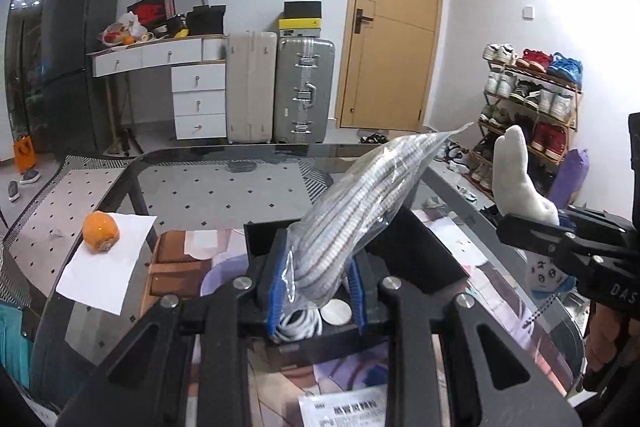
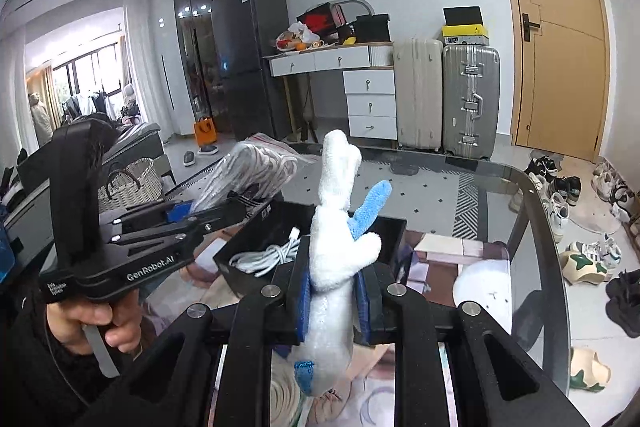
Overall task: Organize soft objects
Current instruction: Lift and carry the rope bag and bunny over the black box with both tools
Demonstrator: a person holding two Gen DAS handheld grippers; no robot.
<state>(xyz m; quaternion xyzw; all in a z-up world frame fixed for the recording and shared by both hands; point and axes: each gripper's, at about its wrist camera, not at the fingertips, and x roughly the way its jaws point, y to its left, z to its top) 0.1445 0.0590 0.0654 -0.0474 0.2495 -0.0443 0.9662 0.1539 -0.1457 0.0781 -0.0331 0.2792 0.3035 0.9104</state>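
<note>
My left gripper (image 1: pixel 318 287) is shut on a clear plastic bag of striped grey-white fabric (image 1: pixel 360 203), held above an open black box (image 1: pixel 416 251) that holds a coiled white cable (image 1: pixel 298 325). My right gripper (image 2: pixel 334 301) is shut on a white plush toy with blue parts (image 2: pixel 336 227), held upright over the same black box (image 2: pixel 256 251). The plush (image 1: pixel 516 183) and the right gripper also show at the right of the left wrist view. The bagged fabric (image 2: pixel 248 171) and left gripper show at the left of the right wrist view.
A glass table (image 1: pixel 224 187) carries an orange fruit (image 1: pixel 100 231) on white paper at the left and a white round object (image 2: pixel 484 287) at the right. A shoe rack (image 1: pixel 532 99), suitcases (image 1: pixel 304 91) and a drawer desk stand behind.
</note>
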